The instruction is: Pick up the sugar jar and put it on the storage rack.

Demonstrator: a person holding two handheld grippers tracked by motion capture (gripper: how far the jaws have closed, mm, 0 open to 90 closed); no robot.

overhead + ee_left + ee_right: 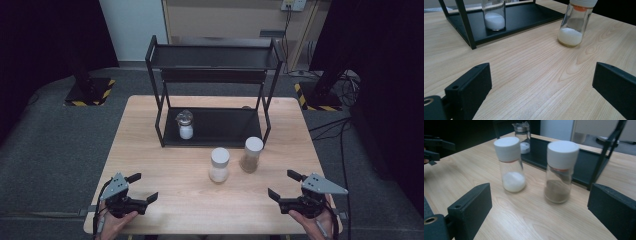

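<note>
On the wooden table (165,150) a black two-tier rack (212,65) is standing toward the far side, and a small glass jar with white powder and a clear stopper top (185,125) is sitting upright on the rack's bottom shelf, over at its left end. Just in front of the rack, two more jars are standing on the bare wood side by side but not touching: a white-capped jar with white powder (219,165) and, to its right and a bit closer to the rack, a white-capped jar with brown powder (251,155).

Down at the near edge, the person's hands are holding both tools well apart from each other and from the jars. The left gripper (141,187) is hovering near the front left corner with its jaws spread wide and nothing between them. The right gripper (284,184) is doing the same near the front right corner, jaws wide open and empty too.

Looking along the right gripper's jaws, both capped jars are lining up between them but still well ahead, with the stopper jar further back on the shelf.
</note>
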